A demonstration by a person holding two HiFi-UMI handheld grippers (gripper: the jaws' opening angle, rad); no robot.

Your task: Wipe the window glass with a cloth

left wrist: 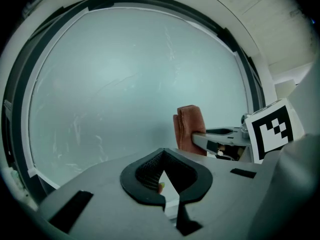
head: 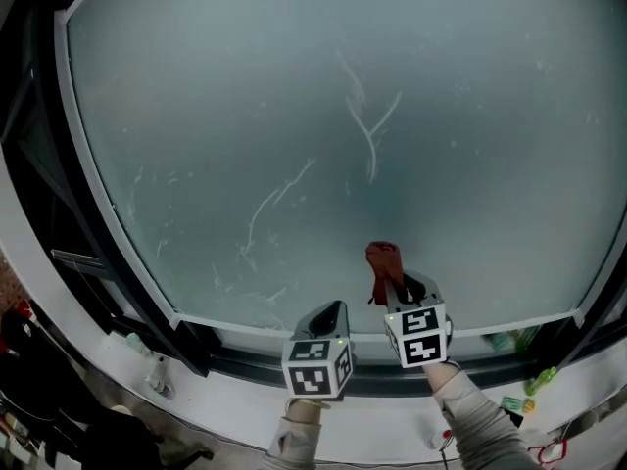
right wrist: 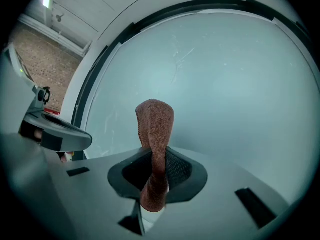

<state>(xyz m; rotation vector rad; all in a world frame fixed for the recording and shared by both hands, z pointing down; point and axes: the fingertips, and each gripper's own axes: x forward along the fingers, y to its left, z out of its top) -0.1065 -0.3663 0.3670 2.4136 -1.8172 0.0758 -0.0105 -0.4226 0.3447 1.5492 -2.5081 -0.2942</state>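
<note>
Streaked window glass (head: 323, 135) filling frame. Right gripper (right wrist: 156, 181) pointing at lower pane, jaws pinching rust-red cloth (right wrist: 156, 126), cloth standing upright near glass. Left gripper (left wrist: 169, 191) hovering alongside, jaws pressed together, holding nothing.

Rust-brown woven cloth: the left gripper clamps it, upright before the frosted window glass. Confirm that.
Wrong gripper. The right gripper clamps the rust-brown woven cloth, upright before the frosted window glass; the right gripper view shows it between the fingers. The left gripper holds nothing.

All three views face window glass (head: 294, 116), seemingly near.
</note>
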